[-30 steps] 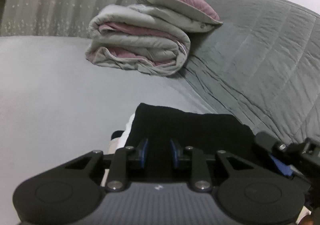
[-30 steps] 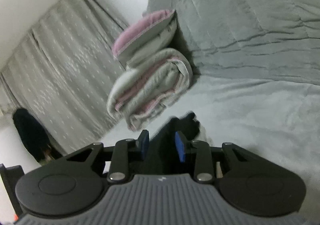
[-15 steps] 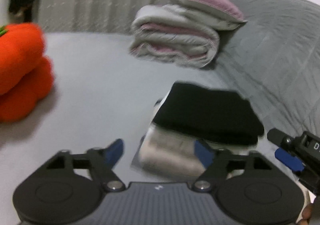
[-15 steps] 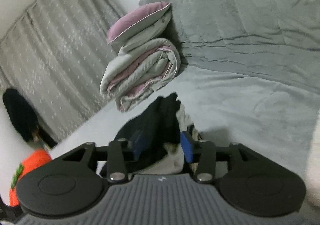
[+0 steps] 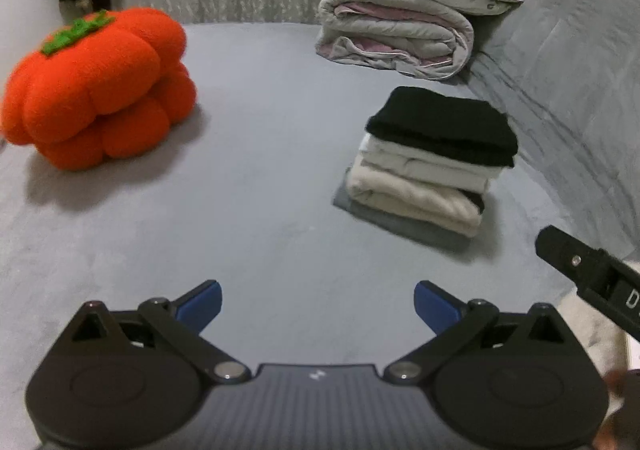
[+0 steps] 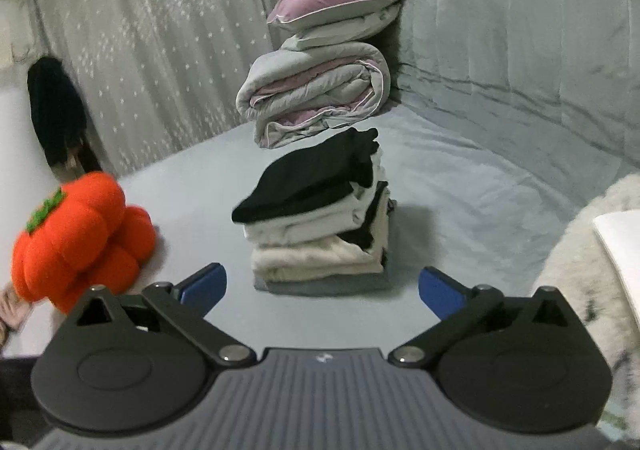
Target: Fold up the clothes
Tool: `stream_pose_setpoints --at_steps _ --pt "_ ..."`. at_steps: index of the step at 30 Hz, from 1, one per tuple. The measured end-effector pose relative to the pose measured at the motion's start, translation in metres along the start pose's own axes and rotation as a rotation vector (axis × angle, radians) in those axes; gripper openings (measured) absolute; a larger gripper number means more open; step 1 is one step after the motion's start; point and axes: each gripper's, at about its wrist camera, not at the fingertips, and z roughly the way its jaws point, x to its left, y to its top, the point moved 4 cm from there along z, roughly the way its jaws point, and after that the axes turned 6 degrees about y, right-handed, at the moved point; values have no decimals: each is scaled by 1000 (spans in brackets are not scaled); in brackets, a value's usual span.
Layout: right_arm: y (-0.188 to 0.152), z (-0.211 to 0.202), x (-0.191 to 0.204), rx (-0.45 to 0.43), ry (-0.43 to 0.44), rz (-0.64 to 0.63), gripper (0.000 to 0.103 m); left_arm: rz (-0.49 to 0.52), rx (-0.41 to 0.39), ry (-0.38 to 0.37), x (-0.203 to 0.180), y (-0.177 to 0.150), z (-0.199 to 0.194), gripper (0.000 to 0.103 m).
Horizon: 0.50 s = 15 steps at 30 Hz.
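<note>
One stack of folded clothes (image 6: 316, 218), one pumpkin cushion (image 5: 100, 86), one pillow (image 6: 336, 12).

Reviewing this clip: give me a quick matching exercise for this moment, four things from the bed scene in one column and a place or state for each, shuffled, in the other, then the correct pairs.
Column one:
1. black garment
2. pink pillow
3. orange plush pumpkin
4. left claw

Column two:
A. lies on the rolled duvet
B. wide open, nothing between its fingers
C. top layer of the folded clothes stack
D. sits alone on the grey bed, left of the stack

Pairs: 1-C, 2-A, 3-D, 4-B
</note>
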Motion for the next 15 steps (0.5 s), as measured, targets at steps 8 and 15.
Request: stream_pose_setpoints --at_steps 8,15 --pt "-19 11 -19 29 -84 32 103 16 8 59 -7 -18 2 102" --pt "-29 35 -29 53 -133 26 103 28 47 70 -15 -29 19 102"
